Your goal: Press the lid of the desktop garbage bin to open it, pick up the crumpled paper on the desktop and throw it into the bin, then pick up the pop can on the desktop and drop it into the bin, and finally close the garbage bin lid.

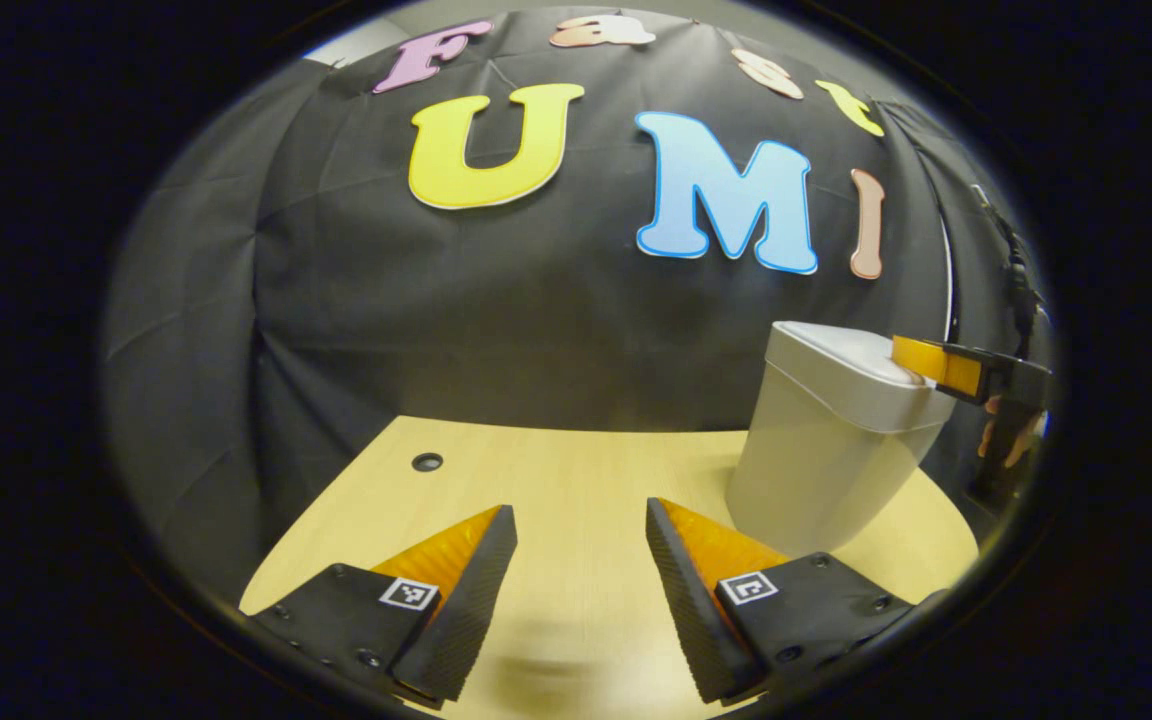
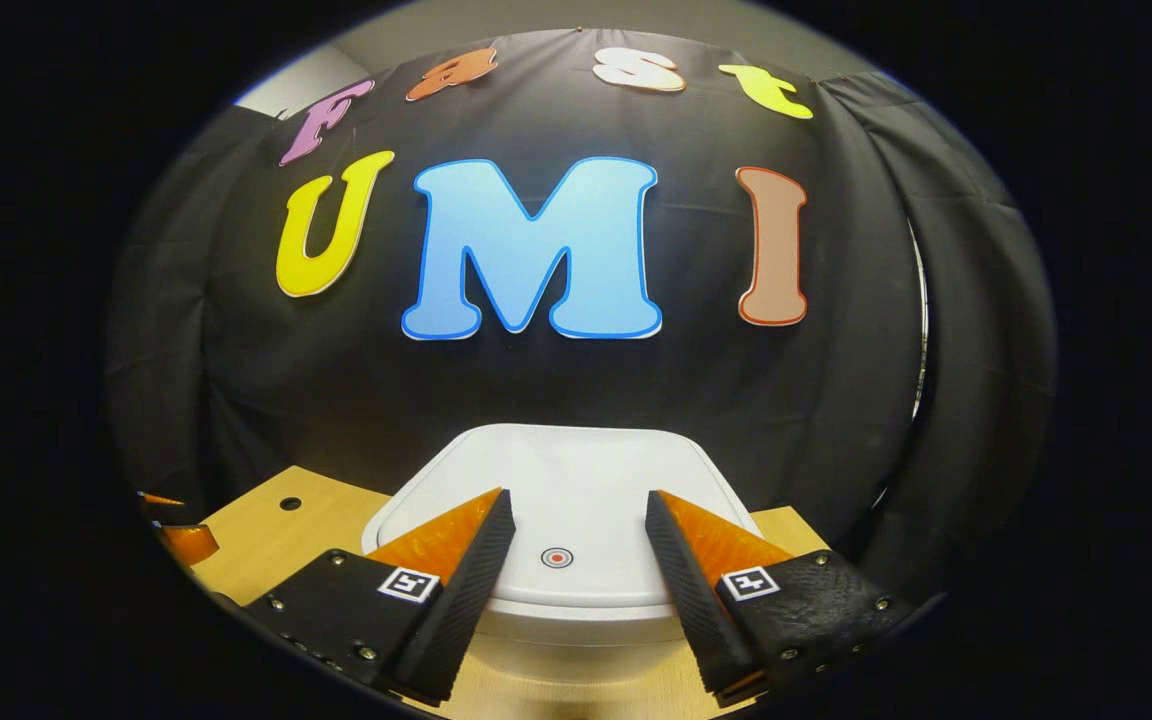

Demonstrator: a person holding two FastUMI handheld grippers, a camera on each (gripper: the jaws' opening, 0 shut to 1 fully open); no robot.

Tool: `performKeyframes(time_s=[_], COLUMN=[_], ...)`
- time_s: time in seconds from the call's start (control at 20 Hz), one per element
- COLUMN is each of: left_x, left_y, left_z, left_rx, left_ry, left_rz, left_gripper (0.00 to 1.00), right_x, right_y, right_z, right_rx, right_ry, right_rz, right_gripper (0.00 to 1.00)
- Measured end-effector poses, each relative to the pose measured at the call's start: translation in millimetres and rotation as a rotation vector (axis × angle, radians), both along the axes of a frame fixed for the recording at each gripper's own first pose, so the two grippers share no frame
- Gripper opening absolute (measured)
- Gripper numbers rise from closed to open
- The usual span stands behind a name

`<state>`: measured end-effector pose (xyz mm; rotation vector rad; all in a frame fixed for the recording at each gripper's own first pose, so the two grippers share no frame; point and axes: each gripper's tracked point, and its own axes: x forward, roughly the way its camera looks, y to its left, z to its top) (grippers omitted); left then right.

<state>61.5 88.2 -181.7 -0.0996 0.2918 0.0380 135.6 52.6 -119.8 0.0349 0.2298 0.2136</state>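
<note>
The worktop [image 1: 576, 470] fills the lower middle of the left gripper view, with the garbage bin [image 1: 826, 440] at right, lid [image 2: 556, 500] down. The right tool [image 2: 576, 545] sits over the lid, fingers apart. The left tool [image 1: 581, 560], bottom centre, gapes apart over bare wood.

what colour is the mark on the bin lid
A red dot ringed in white and grey on the white lid, clearest in the right gripper view.
</note>
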Motion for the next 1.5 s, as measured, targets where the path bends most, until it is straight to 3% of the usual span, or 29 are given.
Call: performKeyframes(time_s=[0.75, 0.95, 1.5], left_x=[-3, -3, -1], left_y=[1, 4, 25], left_z=[13, 20, 52], left_rx=[0.039, 0.036, 0.035], left_ry=[-0.023, -0.032, -0.087], left_rz=[-0.009, -0.007, 0.015], left_gripper=[0.84, 0.85, 0.87], right_x=[2, 4, 10], right_y=[-1, -4, 4], right_z=[7, 10, 96], right_rx=[0.016, -0.006, 0.013], right_ry=[-0.005, 0.01, -0.152], right_rz=[-0.009, -0.012, 0.001], right_gripper=[0.86, 0.92, 0.91])
